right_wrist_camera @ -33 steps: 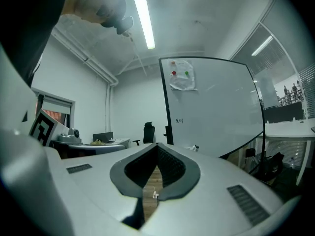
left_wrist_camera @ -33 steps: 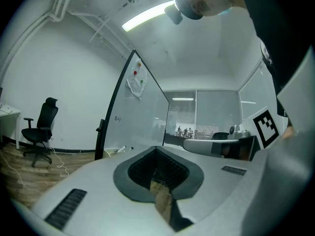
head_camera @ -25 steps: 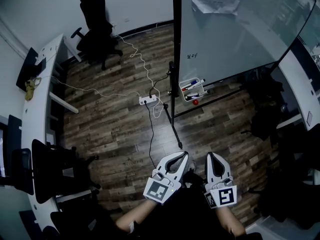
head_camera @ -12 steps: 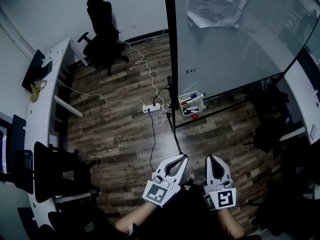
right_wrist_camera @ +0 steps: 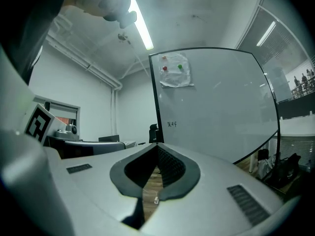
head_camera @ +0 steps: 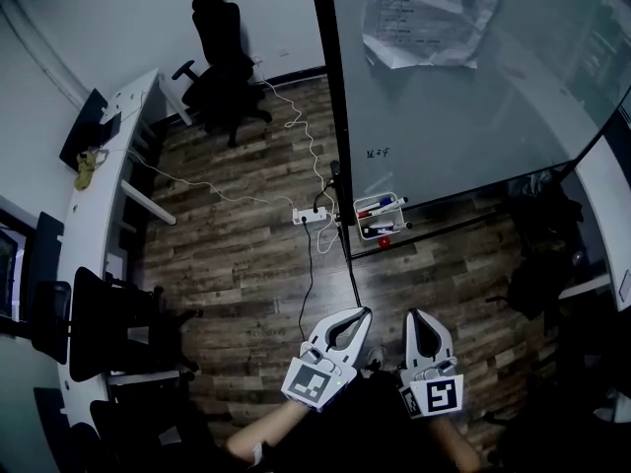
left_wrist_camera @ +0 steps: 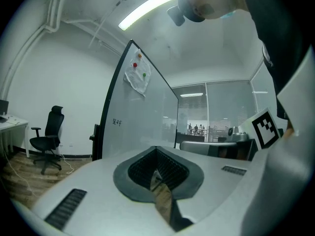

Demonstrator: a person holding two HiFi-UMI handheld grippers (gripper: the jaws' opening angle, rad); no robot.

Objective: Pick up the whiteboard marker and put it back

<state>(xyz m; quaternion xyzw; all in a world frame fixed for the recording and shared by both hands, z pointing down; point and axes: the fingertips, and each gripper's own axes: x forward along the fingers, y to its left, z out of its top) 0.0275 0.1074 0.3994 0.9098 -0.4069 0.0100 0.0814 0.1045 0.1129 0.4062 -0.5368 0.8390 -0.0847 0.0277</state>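
Observation:
Several whiteboard markers (head_camera: 381, 208) with red and blue caps lie in a small white basket (head_camera: 367, 220) at the foot of the big whiteboard (head_camera: 463, 97). A small red object (head_camera: 385, 242) lies on the floor just in front of the basket. My left gripper (head_camera: 361, 312) and right gripper (head_camera: 415, 315) are held side by side at the bottom of the head view, well short of the basket. Both are shut with nothing between their jaws. The left gripper (left_wrist_camera: 156, 149) and right gripper (right_wrist_camera: 157, 145) each point level toward the whiteboard (right_wrist_camera: 216, 107).
A white power strip (head_camera: 314, 215) with trailing cables lies on the wood floor left of the basket. The whiteboard's black stand leg (head_camera: 350, 264) runs toward me. An office chair (head_camera: 225, 57) stands at the far wall, and a long white desk (head_camera: 99, 195) with dark chairs (head_camera: 108, 323) runs along the left.
The whole view has moved toward the whiteboard: the basket and board sit lower and nearer in the head view. Both grippers stay shut and side by side.

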